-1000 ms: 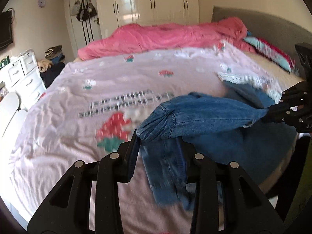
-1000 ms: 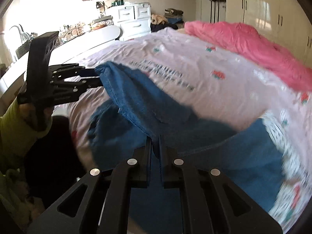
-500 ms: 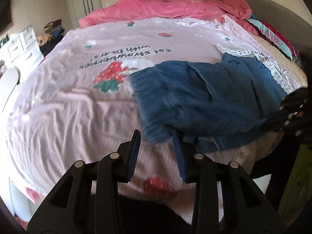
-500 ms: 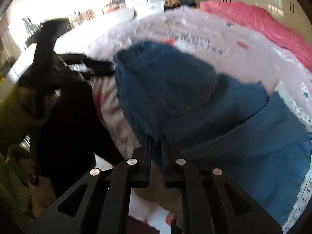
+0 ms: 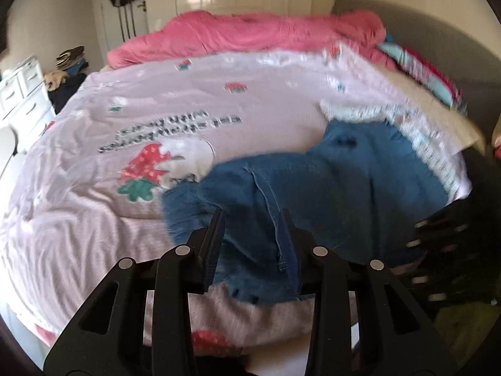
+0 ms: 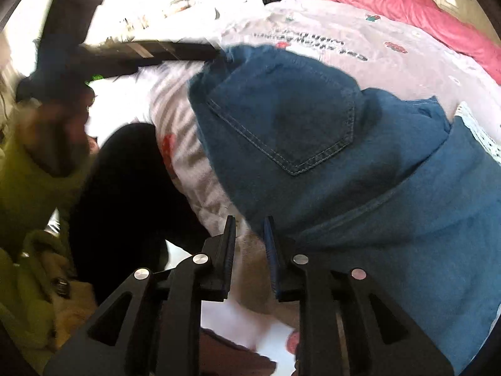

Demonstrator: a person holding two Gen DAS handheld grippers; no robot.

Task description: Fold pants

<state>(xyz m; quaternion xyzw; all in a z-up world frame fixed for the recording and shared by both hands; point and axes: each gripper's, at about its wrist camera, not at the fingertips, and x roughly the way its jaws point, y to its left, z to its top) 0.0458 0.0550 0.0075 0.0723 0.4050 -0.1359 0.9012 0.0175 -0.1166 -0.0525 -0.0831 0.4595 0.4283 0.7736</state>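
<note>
Plainly, in the left wrist view the left gripper (image 5: 252,216) stands spread, its jaws on either side of the frayed hem of the blue pants (image 5: 313,188), which lie bunched near the edge of the bed (image 5: 78,213) — close now and it may catch only one layer, skewing the fold. From the right wrist view the right gripper (image 6: 249,228) is parted too, gripping nothing, beside the pocket end (image 6: 281,119); that overhanging denim could slide off the bed.
</note>
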